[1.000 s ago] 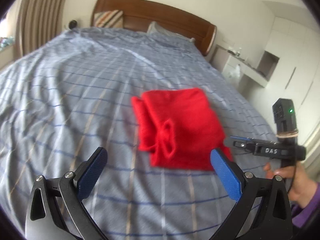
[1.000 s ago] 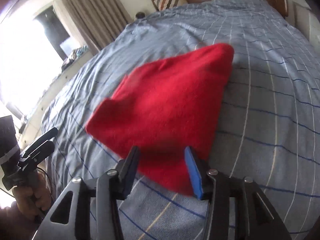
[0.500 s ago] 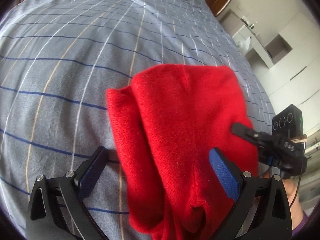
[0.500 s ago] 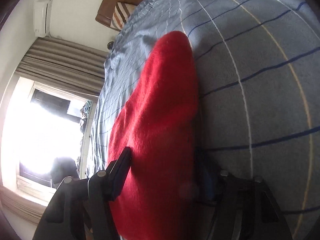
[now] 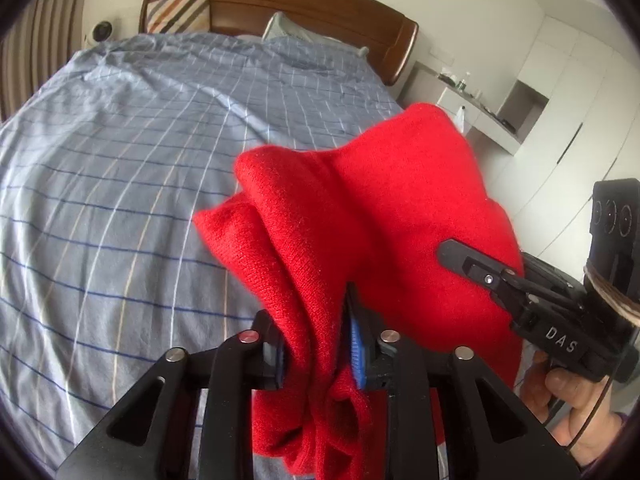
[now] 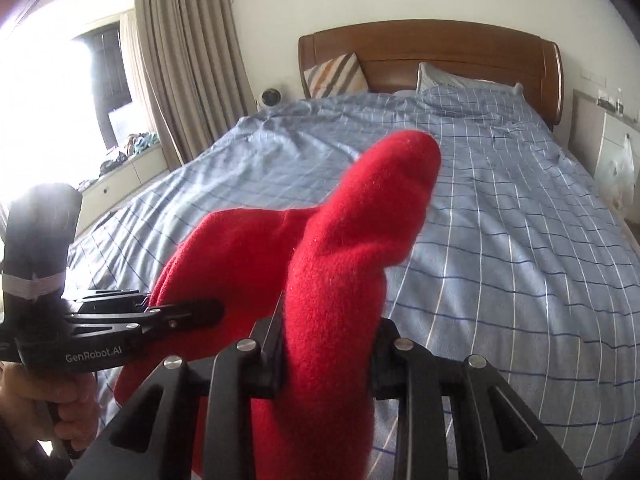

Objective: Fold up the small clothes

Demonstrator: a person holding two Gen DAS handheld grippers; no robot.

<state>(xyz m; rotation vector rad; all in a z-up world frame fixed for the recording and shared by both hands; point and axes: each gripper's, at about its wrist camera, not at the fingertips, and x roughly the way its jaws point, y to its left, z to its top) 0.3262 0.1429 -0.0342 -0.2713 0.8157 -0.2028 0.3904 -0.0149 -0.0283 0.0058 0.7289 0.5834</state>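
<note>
A folded red knitted garment (image 5: 372, 216) hangs lifted above the blue checked bed (image 5: 120, 168). My left gripper (image 5: 320, 348) is shut on its near left edge, the cloth bunched between the blue pads. My right gripper (image 6: 328, 344) is shut on the garment's (image 6: 340, 264) right edge, which rises in a hump in front of the lens. Each gripper shows in the other's view: the right one (image 5: 520, 280) at the right, the left one (image 6: 152, 316) at the left.
A wooden headboard (image 6: 432, 52) with a striped cushion (image 6: 336, 76) and a pillow (image 6: 460, 84) stands at the far end. Curtains and a bright window (image 6: 60, 92) are to the left. White cabinets and a shelf (image 5: 532, 92) stand to the right of the bed.
Both grippers closed on the red garment's near edges and lifted it off the bed. Both views tilted up from the bedcover to the headboard.
</note>
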